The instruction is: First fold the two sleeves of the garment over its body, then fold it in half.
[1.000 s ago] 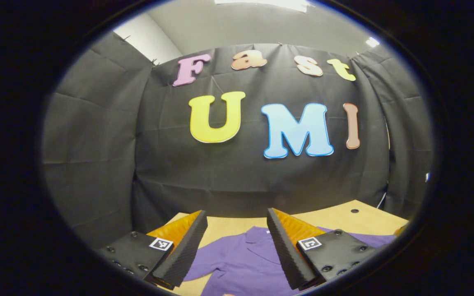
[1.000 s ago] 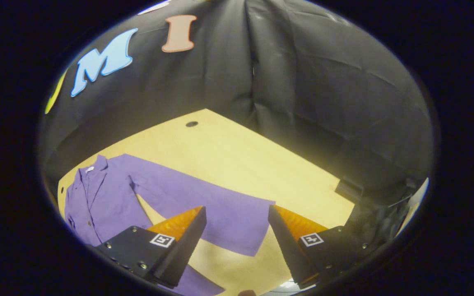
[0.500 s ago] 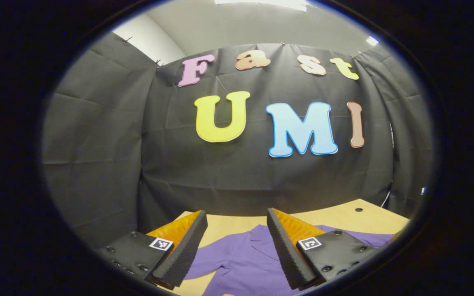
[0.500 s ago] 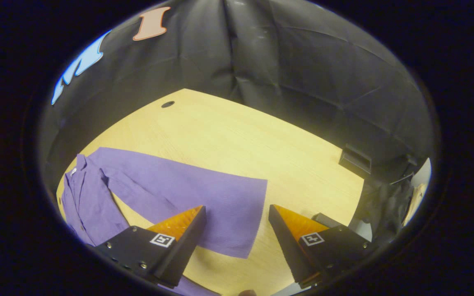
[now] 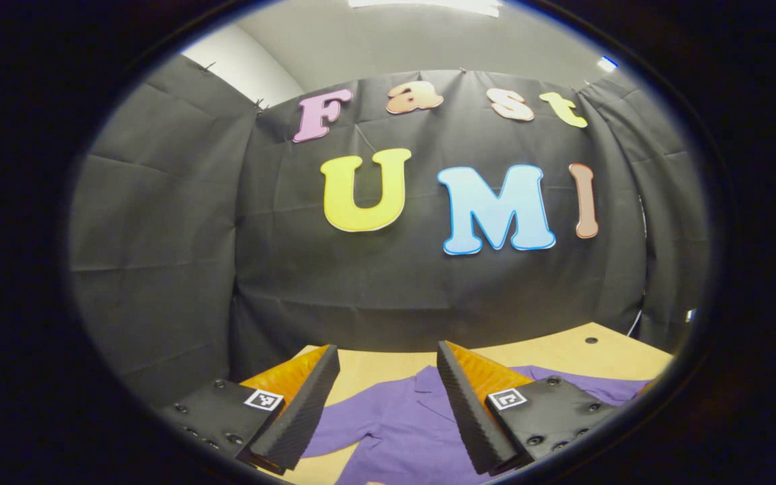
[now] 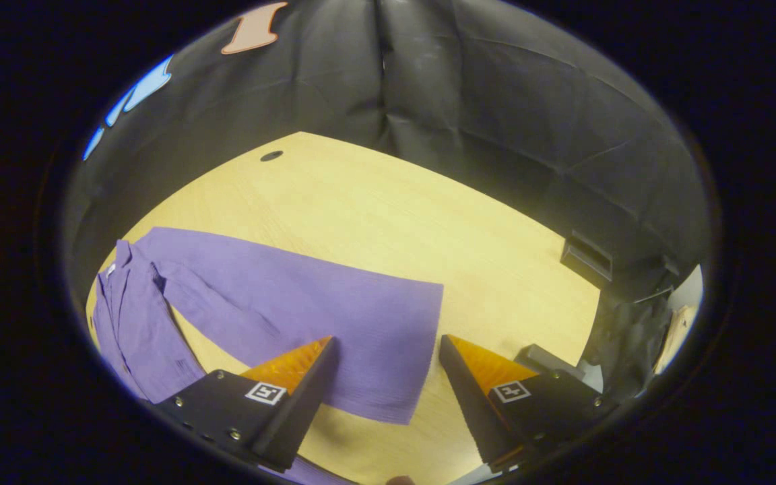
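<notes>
Both claws stand wide open and hold nothing. Our right claw (image 6: pixel 388 350) hangs above the worktop (image 6: pixel 388 202), its two fingers set either side of the cuff end of the shirt's right sleeve (image 6: pixel 334 316), with clear air between them and the cloth. Our left claw (image 5: pixel 388 360) is held up and looks across at the booth wall, with the collar (image 5: pixel 428 397) of the shirt (image 5: pixel 388 431) showing between its fingers, low and near.

We see the purple shirt lying flat on the light wooden worktop, front up, its body (image 6: pixel 132 323) to the left in the right gripper view and the right sleeve stretched straight out to the right, well away from the body. We judge no fold has been made on this sleeve; the left sleeve sits at the very edge of the left gripper view, so we cannot be sure how it lies.

So we take the first step to be in hand: the reach for the right sleeve. Next we would lower the right claw onto the cuff, pinch only that layer near its far corner, then lift and carry it left across the body. A shallow pinch may slip off thin cloth, and dragging low could rumple the body.
</notes>
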`<action>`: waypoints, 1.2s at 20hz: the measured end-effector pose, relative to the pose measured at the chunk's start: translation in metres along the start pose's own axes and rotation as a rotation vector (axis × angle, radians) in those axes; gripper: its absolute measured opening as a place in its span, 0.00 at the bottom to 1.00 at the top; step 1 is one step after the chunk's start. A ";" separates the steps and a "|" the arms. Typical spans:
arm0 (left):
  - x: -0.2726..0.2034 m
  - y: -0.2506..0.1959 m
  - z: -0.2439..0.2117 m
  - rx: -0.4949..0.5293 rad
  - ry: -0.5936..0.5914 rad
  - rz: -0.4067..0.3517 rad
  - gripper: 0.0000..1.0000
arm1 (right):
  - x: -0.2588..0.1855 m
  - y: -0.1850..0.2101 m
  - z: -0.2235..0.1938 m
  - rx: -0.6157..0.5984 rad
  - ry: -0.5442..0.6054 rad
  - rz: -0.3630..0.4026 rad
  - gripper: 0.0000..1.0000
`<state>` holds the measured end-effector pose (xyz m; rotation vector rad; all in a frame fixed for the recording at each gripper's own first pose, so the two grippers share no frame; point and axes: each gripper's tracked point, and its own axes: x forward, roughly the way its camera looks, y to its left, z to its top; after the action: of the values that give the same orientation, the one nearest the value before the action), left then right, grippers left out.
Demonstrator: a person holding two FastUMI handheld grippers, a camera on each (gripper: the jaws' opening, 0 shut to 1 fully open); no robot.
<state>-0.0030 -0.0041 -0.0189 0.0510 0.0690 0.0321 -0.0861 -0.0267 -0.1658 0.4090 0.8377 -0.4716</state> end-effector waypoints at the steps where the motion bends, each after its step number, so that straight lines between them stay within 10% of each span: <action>1: 0.000 0.001 -0.001 -0.005 0.003 0.002 0.92 | 0.001 0.001 -0.001 0.004 0.009 -0.001 0.96; 7: 0.003 0.009 -0.003 -0.014 -0.001 0.016 0.94 | 0.000 0.010 0.000 -0.018 0.025 0.017 0.87; 16: 0.013 0.023 -0.013 -0.013 0.014 0.014 0.92 | 0.000 0.029 0.002 -0.041 0.026 0.048 0.11; 24: 0.027 0.031 -0.019 -0.010 0.024 -0.006 0.92 | -0.009 0.038 0.014 0.078 -0.017 0.072 0.00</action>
<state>0.0212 0.0284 -0.0383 0.0403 0.0934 0.0266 -0.0618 -0.0009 -0.1442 0.5051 0.7870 -0.4413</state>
